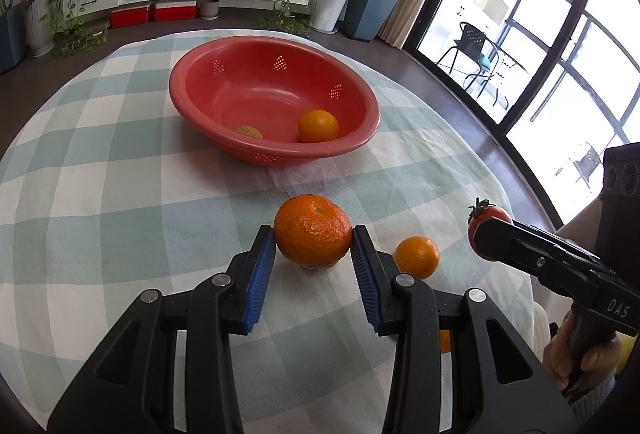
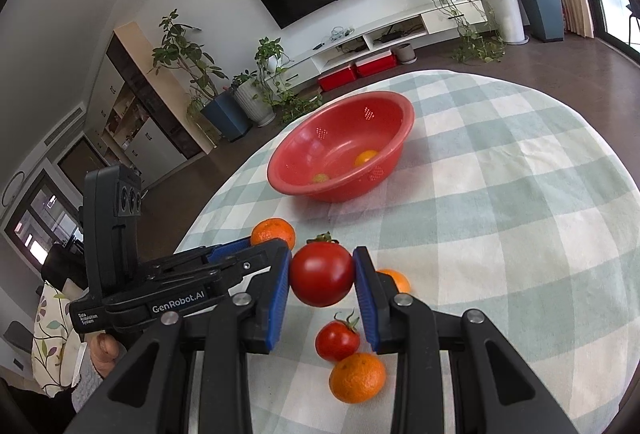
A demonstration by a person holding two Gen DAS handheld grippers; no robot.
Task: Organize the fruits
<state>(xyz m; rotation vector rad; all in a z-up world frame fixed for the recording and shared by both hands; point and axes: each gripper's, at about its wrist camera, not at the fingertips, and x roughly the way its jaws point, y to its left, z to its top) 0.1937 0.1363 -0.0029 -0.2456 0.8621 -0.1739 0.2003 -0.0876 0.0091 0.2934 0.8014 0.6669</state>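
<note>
My left gripper (image 1: 313, 238) is shut on a large orange (image 1: 312, 236) that rests on the checked tablecloth (image 1: 120, 201). My right gripper (image 2: 321, 273) is shut on a red tomato (image 2: 321, 273) and holds it above the cloth; it also shows at the right of the left wrist view (image 1: 486, 232). A red bowl (image 1: 192, 89) stands further back with a small orange (image 1: 318, 125) and a yellowish fruit (image 1: 250, 131) inside. The bowl shows in the right wrist view (image 2: 288, 185) too.
A small orange (image 1: 416, 257) lies right of my left gripper. Under my right gripper lie a smaller tomato (image 2: 337, 340), an orange (image 2: 357, 377) and another orange (image 2: 396, 280). The table edge curves close on the right. Plants and a TV cabinet stand behind.
</note>
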